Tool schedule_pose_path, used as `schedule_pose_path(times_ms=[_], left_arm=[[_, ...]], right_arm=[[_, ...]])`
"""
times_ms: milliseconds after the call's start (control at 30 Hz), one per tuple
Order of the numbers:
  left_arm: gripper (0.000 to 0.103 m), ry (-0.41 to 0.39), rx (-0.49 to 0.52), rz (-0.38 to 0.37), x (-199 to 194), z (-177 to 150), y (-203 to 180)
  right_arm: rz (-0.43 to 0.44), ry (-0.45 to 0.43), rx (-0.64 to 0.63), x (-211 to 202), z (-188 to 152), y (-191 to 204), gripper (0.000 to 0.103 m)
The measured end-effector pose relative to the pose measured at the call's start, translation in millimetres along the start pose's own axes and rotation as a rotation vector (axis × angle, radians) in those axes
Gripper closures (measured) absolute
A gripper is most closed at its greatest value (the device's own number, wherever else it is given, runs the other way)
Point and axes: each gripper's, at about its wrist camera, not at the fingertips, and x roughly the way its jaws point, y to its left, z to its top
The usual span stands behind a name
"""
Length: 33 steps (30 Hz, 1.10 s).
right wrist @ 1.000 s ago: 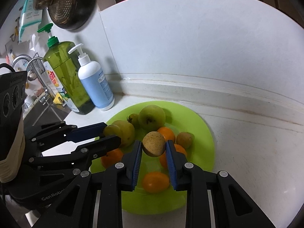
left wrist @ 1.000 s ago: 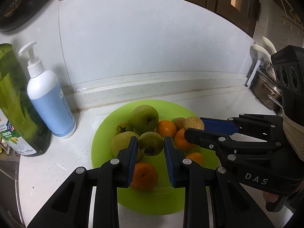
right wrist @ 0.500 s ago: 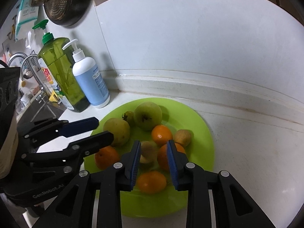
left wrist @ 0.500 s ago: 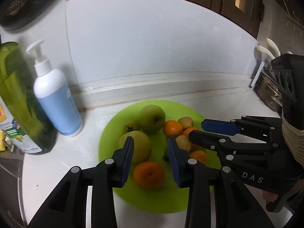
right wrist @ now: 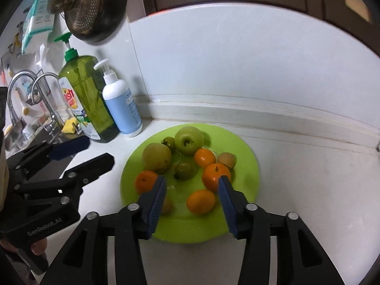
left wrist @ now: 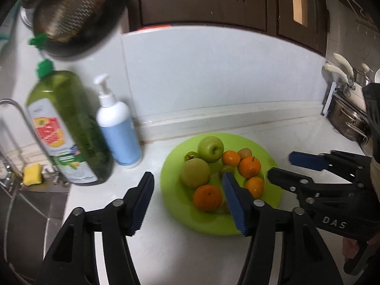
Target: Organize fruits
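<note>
A lime green plate (right wrist: pixel 244 147) on the white counter holds several fruits: a green apple (right wrist: pixel 189 140), a yellow-green pear (right wrist: pixel 156 158), a small dark green fruit (right wrist: pixel 184 169), several oranges (right wrist: pixel 215 175) and a small brown fruit (right wrist: pixel 226 159). The plate also shows in the left wrist view (left wrist: pixel 268 156). My right gripper (right wrist: pixel 191 190) is open and empty, raised over the plate's near half. My left gripper (left wrist: pixel 187 191) is open and empty, above the plate's left edge.
A green dish soap bottle (right wrist: pixel 87 99) and a white and blue pump bottle (right wrist: pixel 122 105) stand left of the plate by the wall. A sink with taps (right wrist: pixel 30 87) is further left. A strainer (right wrist: pixel 87 7) hangs above. Pots (left wrist: pixel 349 121) stand at the right.
Both grippers let go of their fruits onto the plate, opened wide and drew back and up. The small dark green fruit and a small brown fruit now lie among the others.
</note>
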Motion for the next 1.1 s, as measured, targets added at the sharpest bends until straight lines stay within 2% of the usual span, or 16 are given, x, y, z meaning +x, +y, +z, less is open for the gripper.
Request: schedule_pose_path(times_ms=[100, 167, 233, 433, 567, 767, 1100], left_arm=[[0.033, -0.023, 0.01, 0.007, -17.2, -5.1, 1.5], [0.024, -0.04, 0.017, 0.015, -30.4, -9.8, 3.8], [0.021, -0.056, 0.026, 0.006, -44.2, -15.0, 7.9], [0.011, -0.088, 0.037, -0.007, -77.7, -27.8, 15.3], [0.005, -0.123, 0.034, 0.011, -102.4, -38.2, 14.2], [0.0, -0.142, -0.01, 0.032, -132.3, -54.5, 8.9], [0.0, -0.181, -0.037, 0.056, -192.1, -87.8, -9.5]], right_arm=[[-0.038, -0.04, 0.009, -22.4, -7.6, 9.4, 0.047], [-0.072, -0.067, 0.02, -37.6, -11.9, 14.8, 0.043], [-0.105, -0.099, 0.041, -54.6, -18.1, 20.0, 0.037], [-0.194, -0.156, 0.092, -94.5, -38.5, 32.2, 0.027], [-0.224, -0.175, 0.11, -116.3, -51.2, 39.4, 0.025], [-0.248, -0.195, 0.107, -150.3, -73.0, 46.2, 0.02], [-0.247, -0.231, 0.09, -207.2, -112.0, 55.3, 0.017]])
